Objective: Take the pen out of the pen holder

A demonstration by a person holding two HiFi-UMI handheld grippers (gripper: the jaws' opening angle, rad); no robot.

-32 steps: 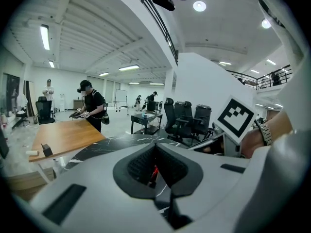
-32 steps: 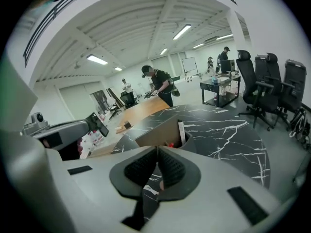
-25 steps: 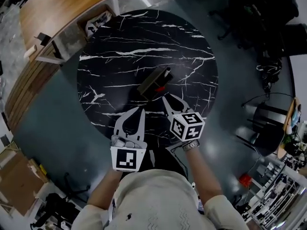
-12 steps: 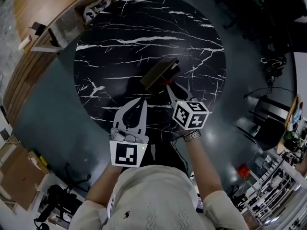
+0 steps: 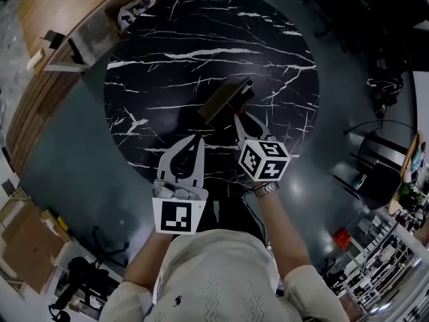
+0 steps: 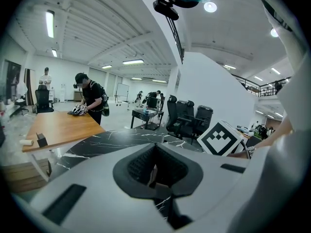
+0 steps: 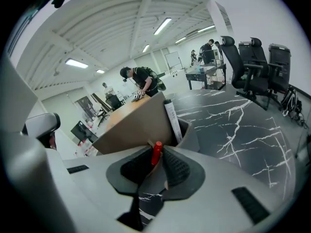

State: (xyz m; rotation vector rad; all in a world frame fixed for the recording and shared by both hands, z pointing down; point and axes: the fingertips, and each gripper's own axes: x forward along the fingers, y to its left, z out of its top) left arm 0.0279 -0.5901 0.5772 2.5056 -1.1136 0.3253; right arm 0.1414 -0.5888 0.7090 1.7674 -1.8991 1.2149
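Black marble with white veins makes the top of the round table (image 5: pixel 167 66). The brown box-shaped pen holder (image 5: pixel 224 101) stands near its middle.

The right gripper (image 5: pixel 237 117) has its tips at the near side of the pen holder. They are touching its wall or almost touching it; the head view is too dark there to tell which. In the right gripper view its jaws stand narrow and press on the red pen (image 7: pixel 156 152), which is upright between the pads. Only the top end of the red pen is seen. The lower part is hidden behind the jaws, so I cannot tell if its tip is inside the pen holder.

A white pen (image 7: pixel 173 122) leans in the pen holder just behind, with its lower part cut off by the holder's wall.

The left gripper (image 5: pixel 199 139) hangs near the pen holder, to its left and nearer to the person, apart from it. Its jaws are together and hold nothing.

Beyond the pen holder and on both sides of it the marble is bare up to the rim. The table's near rim passes below the rear parts of the two grippers.
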